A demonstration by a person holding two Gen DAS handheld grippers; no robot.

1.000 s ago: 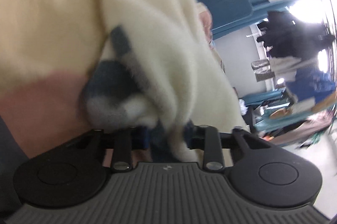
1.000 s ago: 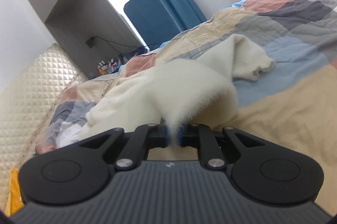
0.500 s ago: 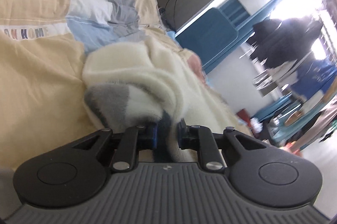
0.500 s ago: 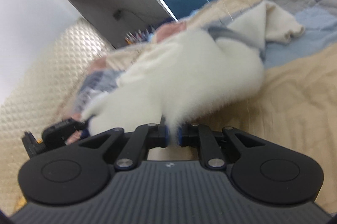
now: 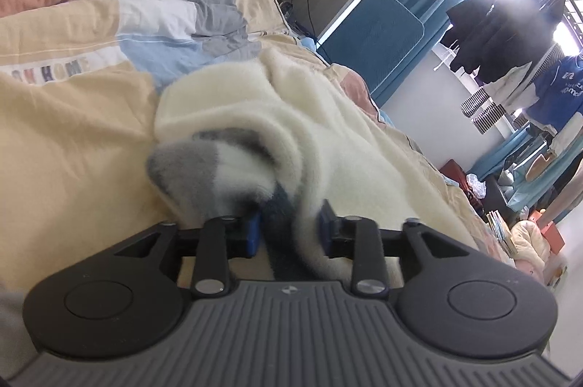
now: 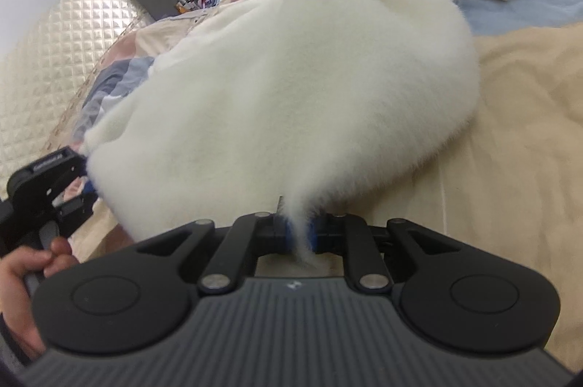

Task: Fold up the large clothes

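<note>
Now left fingers (image 5: 251, 234) opening around fleece (image 5: 284, 146); right fingers (image 6: 282, 234) pinch it

Your left gripper (image 5: 289, 234) is letting go: its jaws are opening, the blue pads now stand clear on either side of the fleece garment (image 5: 255, 128), where half a second ago they were nipped tight on that grey-and-cream fold. The fold still lies between them. Over on your right gripper (image 6: 298, 236) the view has dropped low to the patchwork quilt (image 6: 510, 117), and the fleece now swells up from 12 toward 10 o'clock. Your left hand (image 6: 22, 274) has come into sight at 8 o'clock, where a second ago there was only bedding.
</note>
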